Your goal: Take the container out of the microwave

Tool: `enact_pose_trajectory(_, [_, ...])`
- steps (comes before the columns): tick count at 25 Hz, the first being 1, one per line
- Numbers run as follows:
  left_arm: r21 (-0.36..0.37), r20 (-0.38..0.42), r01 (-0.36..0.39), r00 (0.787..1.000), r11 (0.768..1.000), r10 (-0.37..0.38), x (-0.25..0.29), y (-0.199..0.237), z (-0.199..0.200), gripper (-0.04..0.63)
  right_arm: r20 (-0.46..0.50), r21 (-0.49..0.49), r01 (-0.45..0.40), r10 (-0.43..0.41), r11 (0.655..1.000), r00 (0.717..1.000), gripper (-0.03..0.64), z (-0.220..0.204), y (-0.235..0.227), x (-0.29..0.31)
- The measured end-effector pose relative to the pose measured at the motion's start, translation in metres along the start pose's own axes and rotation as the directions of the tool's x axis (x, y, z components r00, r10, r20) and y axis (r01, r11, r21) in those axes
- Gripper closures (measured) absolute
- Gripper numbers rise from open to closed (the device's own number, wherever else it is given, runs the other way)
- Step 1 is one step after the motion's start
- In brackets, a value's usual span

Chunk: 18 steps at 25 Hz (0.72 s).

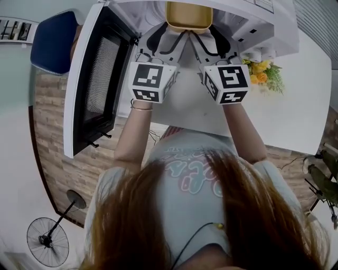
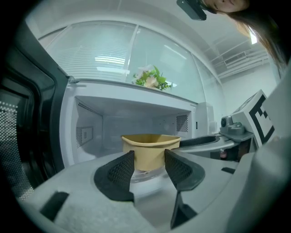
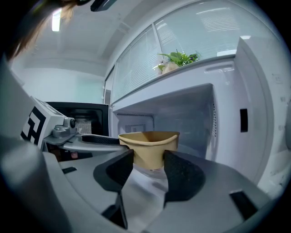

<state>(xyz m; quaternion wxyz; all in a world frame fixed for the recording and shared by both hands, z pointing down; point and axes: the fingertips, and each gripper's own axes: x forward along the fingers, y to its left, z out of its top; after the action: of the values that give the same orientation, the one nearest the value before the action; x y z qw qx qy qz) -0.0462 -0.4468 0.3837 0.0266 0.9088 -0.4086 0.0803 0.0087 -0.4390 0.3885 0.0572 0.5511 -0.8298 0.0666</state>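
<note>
Smooth tan container (image 1: 189,16), tapered with a flared squarish rim, at mouth of glossy white microwave (image 2: 136,116), left gripper (image 2: 149,163) and right gripper (image 3: 148,163) each pinching it between black mesh-textured jaws

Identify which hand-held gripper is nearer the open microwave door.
The left hand-held gripper: the open door stands just beside it, while the right hand-held gripper is on the side of the flowers.
</note>
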Motion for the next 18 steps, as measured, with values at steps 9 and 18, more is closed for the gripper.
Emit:
enact_pose_trajectory(9, [0.000,-0.002,-0.003,1.000,1.000,0.003,-0.014,-0.009,-0.001,0.387,-0.001,-0.003,-0.007,0.007,1.000,1.000,0.419,-0.001,0.008,-0.014])
enact_pose_trajectory(18, [0.009,0.007,0.002,1.000,1.000,-0.003,-0.025,-0.018,0.002,0.387,0.009,-0.002,-0.004,0.004,1.000,1.000,0.419,0.001,0.015,-0.027])
